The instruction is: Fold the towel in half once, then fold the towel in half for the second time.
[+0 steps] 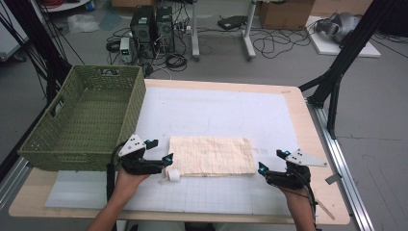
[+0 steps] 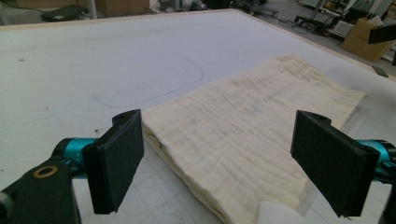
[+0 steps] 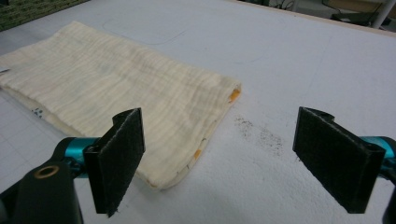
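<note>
A folded cream cloth (image 1: 211, 155) lies flat on the white mat, near the table's front. My left gripper (image 1: 160, 150) stands open at the cloth's left end, and in the left gripper view (image 2: 224, 161) the cloth (image 2: 252, 126) lies between and beyond the wide-apart jaws without touching the pads. A small white tag (image 1: 172, 175) sticks out at the near left corner. My right gripper (image 1: 272, 161) is open just off the cloth's right end; in the right gripper view (image 3: 224, 163) the cloth's corner (image 3: 116, 84) lies ahead of the left jaw, with bare mat between the jaws.
A green woven basket (image 1: 82, 120) stands at the table's left, close behind my left hand. The white gridded mat (image 1: 216, 113) covers most of the wooden table (image 1: 308, 125). Computers and cables sit on the floor beyond.
</note>
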{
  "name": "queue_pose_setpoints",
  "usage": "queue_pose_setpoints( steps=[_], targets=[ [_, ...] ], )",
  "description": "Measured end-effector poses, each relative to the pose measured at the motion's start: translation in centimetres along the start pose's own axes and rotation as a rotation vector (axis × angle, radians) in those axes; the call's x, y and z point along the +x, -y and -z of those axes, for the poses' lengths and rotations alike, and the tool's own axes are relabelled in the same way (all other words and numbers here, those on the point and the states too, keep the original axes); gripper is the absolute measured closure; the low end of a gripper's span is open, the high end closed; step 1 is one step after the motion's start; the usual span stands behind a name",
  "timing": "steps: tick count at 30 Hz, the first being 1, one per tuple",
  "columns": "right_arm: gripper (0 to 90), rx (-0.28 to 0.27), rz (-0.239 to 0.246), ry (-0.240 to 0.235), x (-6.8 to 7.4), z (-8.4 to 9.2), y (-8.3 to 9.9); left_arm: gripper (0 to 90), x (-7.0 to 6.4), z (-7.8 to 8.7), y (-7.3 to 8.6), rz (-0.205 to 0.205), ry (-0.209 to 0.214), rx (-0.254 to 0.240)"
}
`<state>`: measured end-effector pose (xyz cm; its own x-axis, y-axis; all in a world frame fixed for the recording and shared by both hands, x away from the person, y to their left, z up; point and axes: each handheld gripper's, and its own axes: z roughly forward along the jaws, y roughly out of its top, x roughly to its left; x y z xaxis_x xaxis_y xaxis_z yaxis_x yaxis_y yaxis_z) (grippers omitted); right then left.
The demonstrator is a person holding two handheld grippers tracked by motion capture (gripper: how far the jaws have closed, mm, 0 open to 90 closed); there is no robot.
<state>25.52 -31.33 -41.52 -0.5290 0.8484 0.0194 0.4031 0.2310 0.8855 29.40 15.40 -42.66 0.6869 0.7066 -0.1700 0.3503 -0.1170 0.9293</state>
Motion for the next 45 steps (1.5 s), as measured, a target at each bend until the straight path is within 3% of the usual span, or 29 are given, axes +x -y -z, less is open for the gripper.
queue_pose_setpoints(
  steps=[16,25,30,41,45],
  targets=[
    [12.1,0.001,-0.018,-0.016,-0.2,-0.2,0.0,19.6,0.1,0.0,0.2,-0.002,0.008,-0.005],
    [12.1,0.012,-0.006,-0.018,-0.2,-0.1,0.2,20.1,0.0,-0.2,0.0,-0.004,0.006,0.003],
    [12.1,0.011,-0.008,-0.021,-0.3,-0.1,0.2,20.1,0.5,-0.5,-0.5,0.016,-0.006,0.008],
    [12.2,0.014,-0.003,-0.035,0.0,-0.5,0.1,24.8,2.5,-3.5,-2.7,0.035,-0.073,0.068],
    [12.1,0.02,0.001,-0.036,0.0,-0.6,0.1,36.2,3.1,-4.5,-3.0,0.047,-0.074,0.087]
  ],
)
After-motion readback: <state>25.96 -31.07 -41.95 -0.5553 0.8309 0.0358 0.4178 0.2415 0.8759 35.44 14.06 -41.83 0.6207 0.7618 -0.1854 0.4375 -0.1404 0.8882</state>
